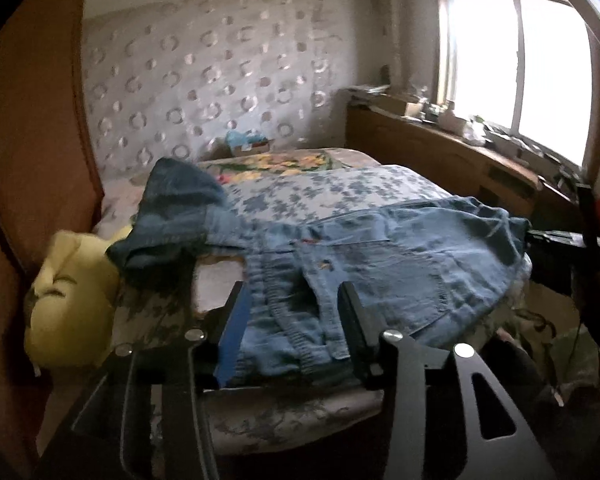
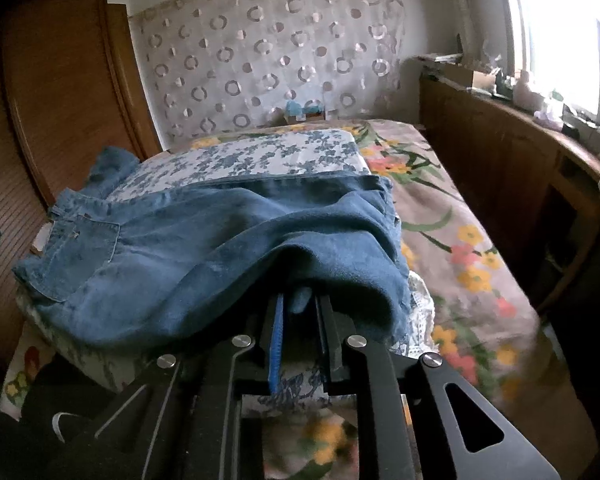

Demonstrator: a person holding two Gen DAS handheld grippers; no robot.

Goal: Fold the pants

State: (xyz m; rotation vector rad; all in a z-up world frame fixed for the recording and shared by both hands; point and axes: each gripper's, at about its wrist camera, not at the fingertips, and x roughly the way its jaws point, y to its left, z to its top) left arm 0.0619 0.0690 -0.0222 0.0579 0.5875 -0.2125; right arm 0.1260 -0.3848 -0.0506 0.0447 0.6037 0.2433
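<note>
Pants: blue denim pants (image 1: 380, 256) lie on a folded blue-flowered quilt (image 1: 340, 192) on the bed (image 2: 460, 240), at the near end of it.
Long axis: it runs across the bed, side to side in both wrist views, not along its length.
Waist end: the elastic waistband (image 1: 284, 320) and a back pocket (image 2: 80, 256) sit on the left gripper's side, toward the wooden wardrobe (image 2: 60, 80).
Leg end: the legs stretch toward the right gripper; a darker leg layer is doubled over the top, its hem edge facing the far wall.
Loose part: one dark denim piece (image 1: 172, 216) rises in a hump at the wardrobe side, apart from the flat part.
Left gripper: the left gripper (image 1: 292, 320) has its jaws standing apart on either side of the waistband, the pads clear of the cloth.
Right gripper: the right gripper (image 2: 300, 312) has its jaws close together with a fold of the leg hanging between them; the overhanging denim hides the tips, so it seems pinched but I cannot tell for sure.
Bed: a floral bedspread (image 2: 472, 264) covers it under the quilt.
Beside the bed: a yellow cushion (image 1: 72, 292) by the wardrobe, a wooden cabinet (image 2: 500, 168) under the bright window (image 1: 516, 64).
</note>
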